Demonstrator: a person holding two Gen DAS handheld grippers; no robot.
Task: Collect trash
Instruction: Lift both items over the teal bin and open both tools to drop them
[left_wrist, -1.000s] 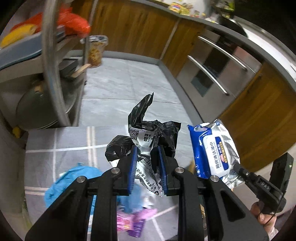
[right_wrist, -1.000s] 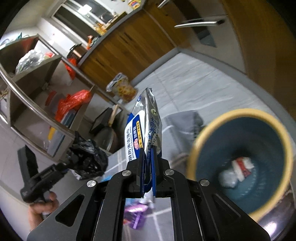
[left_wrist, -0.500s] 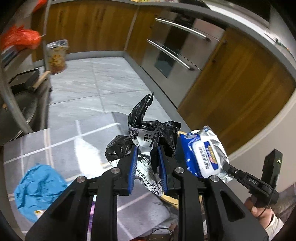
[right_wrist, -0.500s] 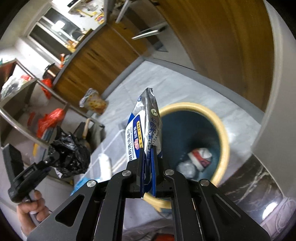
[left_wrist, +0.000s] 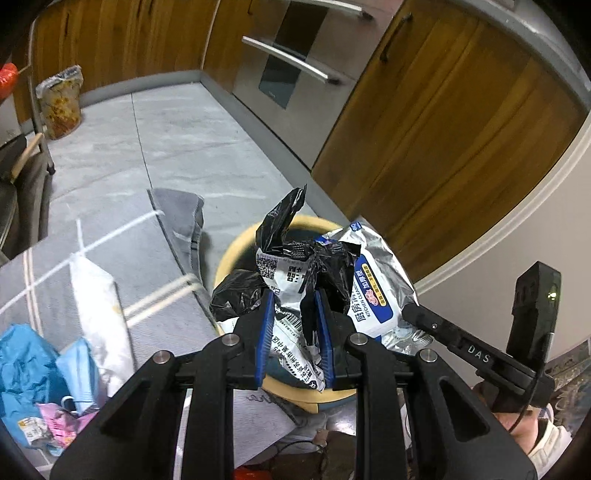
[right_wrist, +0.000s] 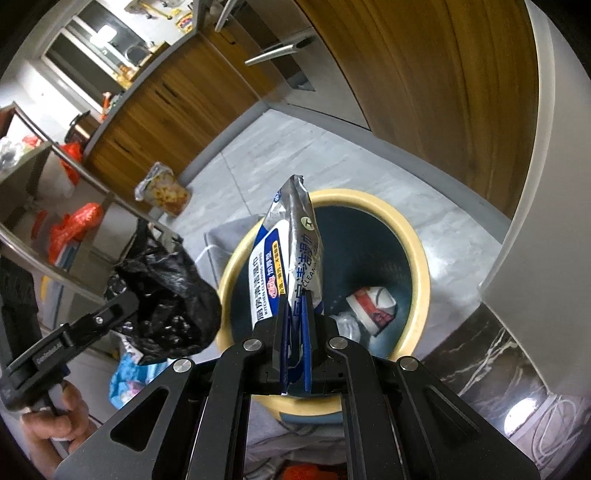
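Your left hand-held gripper: black frame, blue finger pads, silver screws. Your right hand-held gripper: identical; white cuff at your wrist.

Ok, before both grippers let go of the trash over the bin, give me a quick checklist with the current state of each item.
1. Left gripper clamped on the black plastic bag: ok.
2. Right gripper clamped on the wet wipes packet: ok.
3. Wipes packet above the bin opening: ok, in the right wrist view it hangs over the dark interior.
4. Black bag above the opening: cannot tell; in the right wrist view it sits at or just outside the yellow rim.
5. Room in the bin: ok, only a crushed cup and some clear wrapping at the bottom.
6. Other trash left to collect: not ok, blue plastic and pink wrappers lie on the mat.
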